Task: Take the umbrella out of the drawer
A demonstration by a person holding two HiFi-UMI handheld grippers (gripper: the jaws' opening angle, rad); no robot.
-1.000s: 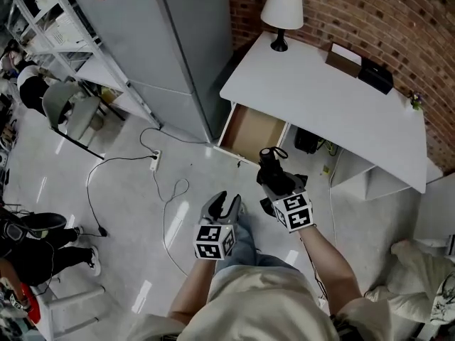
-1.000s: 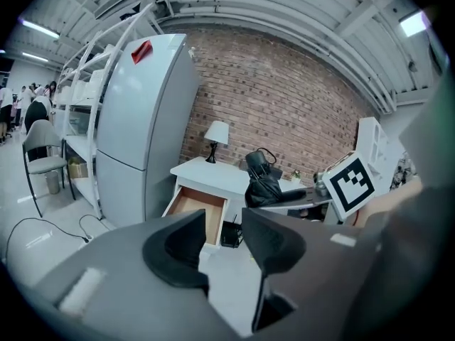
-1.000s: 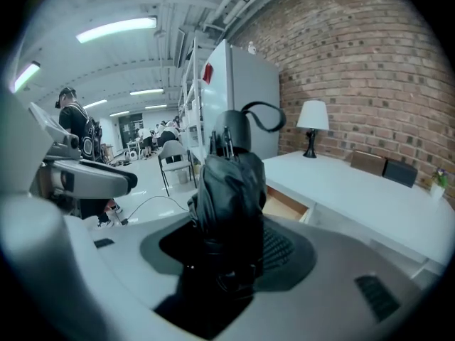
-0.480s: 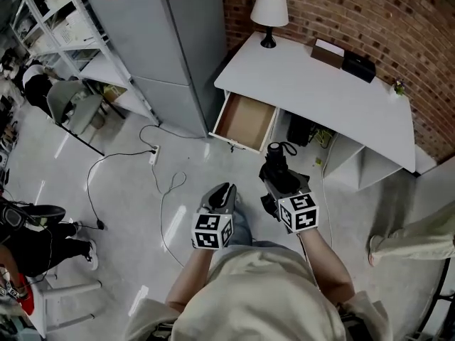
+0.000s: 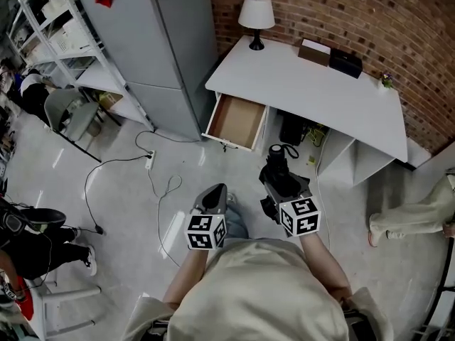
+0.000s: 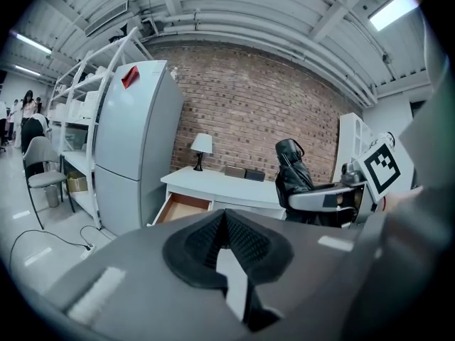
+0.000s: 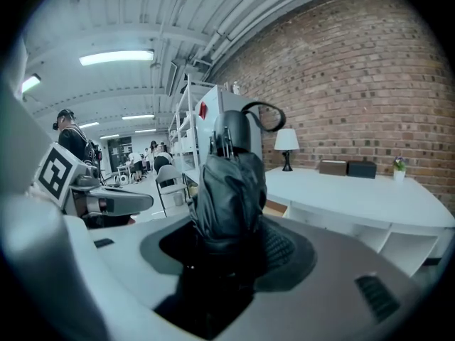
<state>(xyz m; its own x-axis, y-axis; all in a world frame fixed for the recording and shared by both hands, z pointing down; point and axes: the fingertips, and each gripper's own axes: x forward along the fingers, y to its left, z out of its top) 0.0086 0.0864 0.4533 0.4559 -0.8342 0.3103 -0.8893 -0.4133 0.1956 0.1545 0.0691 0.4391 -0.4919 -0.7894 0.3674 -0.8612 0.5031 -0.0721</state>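
A folded black umbrella (image 5: 276, 163) with a wrist loop stands up between the jaws of my right gripper (image 5: 279, 176), which is shut on it; the right gripper view shows the umbrella (image 7: 227, 183) upright in the pads. The wooden drawer (image 5: 234, 123) hangs pulled out from the white desk (image 5: 306, 84), and its inside looks bare. The umbrella is held above the floor, well short of the drawer. My left gripper (image 5: 217, 192) is shut with nothing in it, its pads pressed together in the left gripper view (image 6: 224, 222), left of the umbrella (image 6: 293, 172).
A lamp (image 5: 256, 13) and two boxes (image 5: 330, 57) sit on the desk against the brick wall. A tall grey fridge (image 5: 156, 41), metal shelves and a chair (image 5: 67, 109) stand to the left. A cable (image 5: 156, 183) trails on the floor. A person's legs (image 5: 412, 219) are at the right.
Both grippers drew back from the desk and drawer, the right one carrying the umbrella. The left gripper's jaws went from open to shut.
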